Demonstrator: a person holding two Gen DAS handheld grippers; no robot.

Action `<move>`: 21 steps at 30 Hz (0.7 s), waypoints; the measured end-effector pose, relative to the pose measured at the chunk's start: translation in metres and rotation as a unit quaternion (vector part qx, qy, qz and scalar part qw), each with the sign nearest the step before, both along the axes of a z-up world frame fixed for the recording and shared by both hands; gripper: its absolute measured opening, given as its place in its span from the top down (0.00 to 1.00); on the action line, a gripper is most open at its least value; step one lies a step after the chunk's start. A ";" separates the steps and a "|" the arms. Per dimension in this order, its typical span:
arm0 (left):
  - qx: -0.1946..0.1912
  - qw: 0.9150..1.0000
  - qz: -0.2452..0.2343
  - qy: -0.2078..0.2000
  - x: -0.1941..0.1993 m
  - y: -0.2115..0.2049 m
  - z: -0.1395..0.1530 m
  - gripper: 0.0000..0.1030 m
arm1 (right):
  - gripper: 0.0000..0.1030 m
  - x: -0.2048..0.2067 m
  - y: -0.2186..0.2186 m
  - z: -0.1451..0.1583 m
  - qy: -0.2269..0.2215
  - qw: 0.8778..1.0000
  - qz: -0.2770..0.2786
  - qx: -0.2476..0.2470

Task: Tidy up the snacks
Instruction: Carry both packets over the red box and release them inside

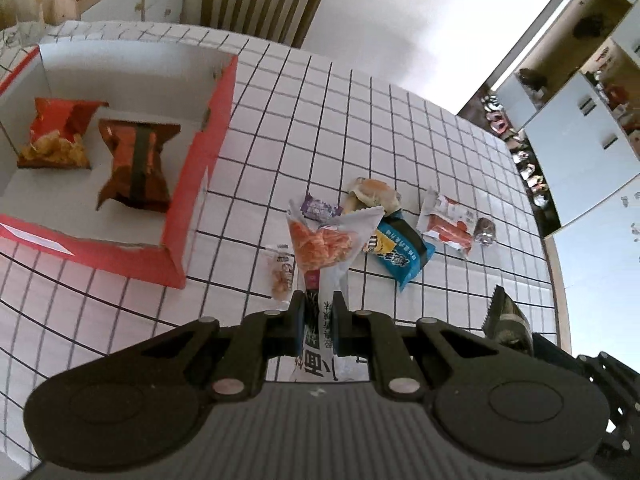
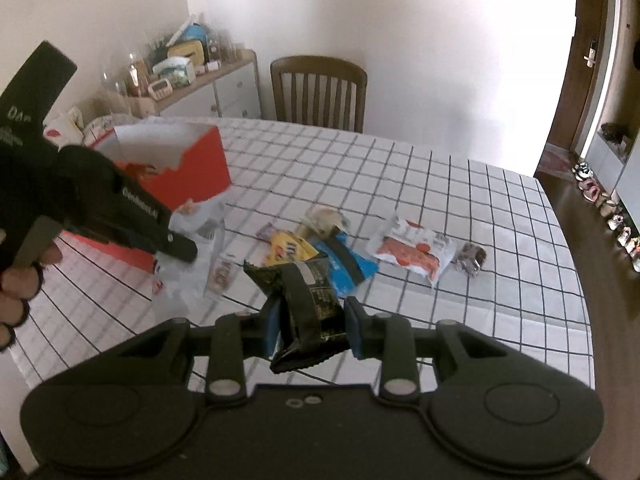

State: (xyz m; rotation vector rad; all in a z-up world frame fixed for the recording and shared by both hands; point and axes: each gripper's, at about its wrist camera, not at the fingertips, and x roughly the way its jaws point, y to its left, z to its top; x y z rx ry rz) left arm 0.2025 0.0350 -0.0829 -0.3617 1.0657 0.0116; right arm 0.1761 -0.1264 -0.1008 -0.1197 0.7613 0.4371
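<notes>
My left gripper (image 1: 318, 308) is shut on a white snack packet (image 1: 326, 248) with orange pieces showing, held above the table to the right of the red box (image 1: 200, 168). The box holds two orange-red snack bags (image 1: 136, 160). My right gripper (image 2: 312, 320) is shut on a black snack packet (image 2: 308, 300), lifted above the table's near side. That black packet (image 1: 506, 318) also shows in the left wrist view. The left gripper (image 2: 176, 246) with its white packet (image 2: 192, 248) shows in the right wrist view, beside the red box (image 2: 200, 164).
On the checked tablecloth (image 1: 400, 140) lie several loose snacks: a blue packet (image 1: 404, 252), a yellow packet (image 2: 286, 250), a red-and-white packet (image 1: 448, 224), a small purple one (image 1: 320, 208), a bun (image 1: 372, 194), a small clear packet (image 1: 280, 272). A wooden chair (image 1: 260, 0) stands behind.
</notes>
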 end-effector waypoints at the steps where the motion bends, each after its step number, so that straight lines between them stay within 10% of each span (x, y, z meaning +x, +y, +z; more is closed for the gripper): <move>1: -0.001 1.000 -0.002 -0.002 -0.002 0.003 0.004 0.88 | 0.69 -0.002 0.003 0.004 -0.002 1.000 -0.001 0.003; 21: 0.031 0.998 -0.002 -0.052 -0.032 0.112 0.071 0.88 | 0.69 -0.005 0.113 0.055 -0.032 0.999 0.032 0.030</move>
